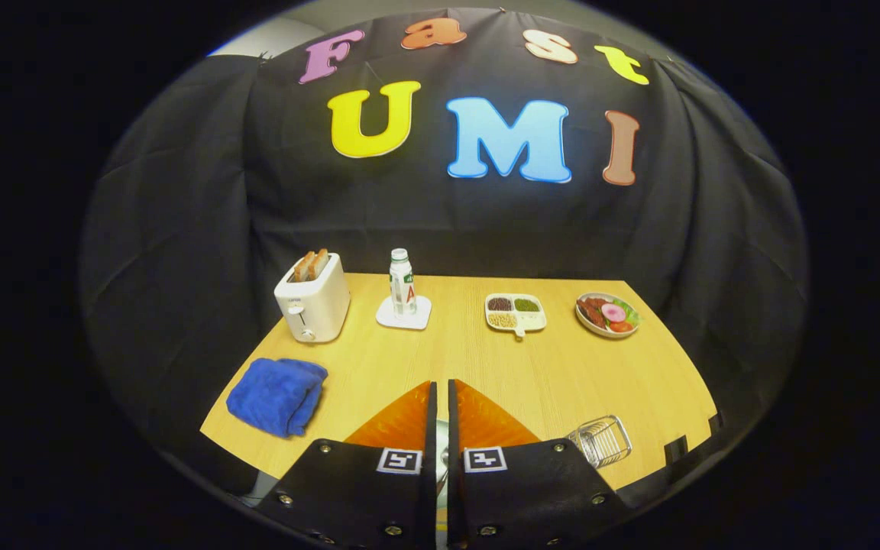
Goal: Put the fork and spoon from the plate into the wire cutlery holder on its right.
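Note:
My gripper (441,397) hangs above the near edge of the wooden table (547,374), fingers pressed almost together with only a thin slit between them. A pale sliver shows through that slit low down, and I cannot tell what it is. The wire cutlery holder (600,440) stands just to the right of the fingers near the table's front edge, and looks empty. The gripper's body hides the table surface directly under and behind the fingers, so the plate, fork and spoon are hidden.
A folded blue cloth (278,395) lies left of the fingers. Along the far edge stand a white toaster (312,302) with bread, a bottle (402,283) on a white coaster, a divided dish (516,312) and a plate of food (607,314).

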Motion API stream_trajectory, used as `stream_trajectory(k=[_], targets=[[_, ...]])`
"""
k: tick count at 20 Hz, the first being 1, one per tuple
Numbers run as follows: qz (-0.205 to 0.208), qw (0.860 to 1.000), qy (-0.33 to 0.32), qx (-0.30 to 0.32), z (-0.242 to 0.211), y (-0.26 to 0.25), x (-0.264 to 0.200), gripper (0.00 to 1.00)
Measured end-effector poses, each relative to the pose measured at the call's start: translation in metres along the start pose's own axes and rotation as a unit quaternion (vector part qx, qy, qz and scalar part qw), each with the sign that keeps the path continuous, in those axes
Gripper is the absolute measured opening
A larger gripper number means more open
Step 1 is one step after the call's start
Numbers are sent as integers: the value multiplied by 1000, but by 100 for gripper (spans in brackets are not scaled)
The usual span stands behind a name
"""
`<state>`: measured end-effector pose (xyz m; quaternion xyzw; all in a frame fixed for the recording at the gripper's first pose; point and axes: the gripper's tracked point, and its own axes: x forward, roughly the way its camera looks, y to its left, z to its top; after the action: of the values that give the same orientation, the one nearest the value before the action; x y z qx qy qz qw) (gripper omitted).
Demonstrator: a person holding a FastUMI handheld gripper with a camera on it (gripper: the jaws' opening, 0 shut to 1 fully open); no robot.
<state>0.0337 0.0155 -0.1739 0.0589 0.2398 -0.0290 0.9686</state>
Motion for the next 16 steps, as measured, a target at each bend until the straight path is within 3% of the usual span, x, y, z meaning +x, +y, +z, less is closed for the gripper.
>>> stream_trajectory(k=[6, 12, 13, 16], targets=[[-29, 996, 86, 12, -59, -5, 20, 6], [-70, 983, 171, 2, -109, -9, 37, 7], [-74, 981, 180, -1, -115, -9, 39, 14], [-80, 974, 213, 3, -133, -5, 42, 78]])
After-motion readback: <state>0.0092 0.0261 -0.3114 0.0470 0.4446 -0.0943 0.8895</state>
